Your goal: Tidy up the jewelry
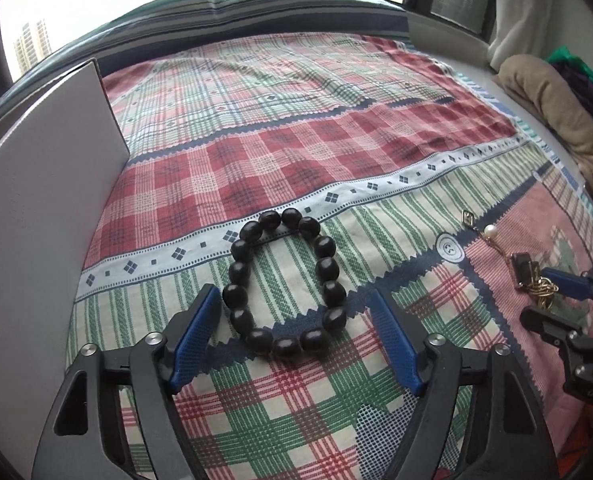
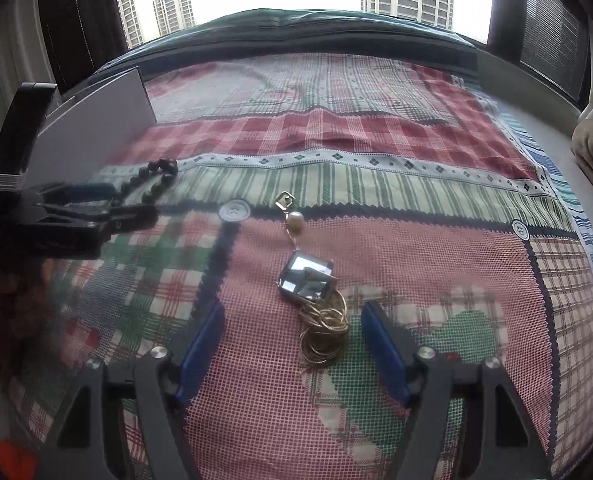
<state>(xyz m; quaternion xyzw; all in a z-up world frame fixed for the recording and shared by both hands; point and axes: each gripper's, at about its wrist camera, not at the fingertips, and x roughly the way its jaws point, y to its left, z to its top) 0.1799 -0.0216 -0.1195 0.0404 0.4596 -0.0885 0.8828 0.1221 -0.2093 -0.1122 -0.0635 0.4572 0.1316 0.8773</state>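
Note:
A bracelet of black round beads [image 1: 284,282] lies flat on the checked cloth [image 1: 296,140]. My left gripper [image 1: 294,300] is open, its blue pads either side of the bracelet's near half. The bracelet shows far left in the right wrist view [image 2: 152,182]. A gold chain necklace [image 2: 326,326] with a square glass pendant [image 2: 306,276], a pearl [image 2: 295,220] and a gold clasp lies on the pink patch. My right gripper [image 2: 292,320] is open, its pads either side of the coiled chain. The necklace shows at the right in the left wrist view [image 1: 530,274].
A white upright board [image 1: 36,200] stands at the left edge of the cloth. A beige folded cloth [image 1: 552,112] and dark clothes lie at the right. A window with tower blocks is behind the bed.

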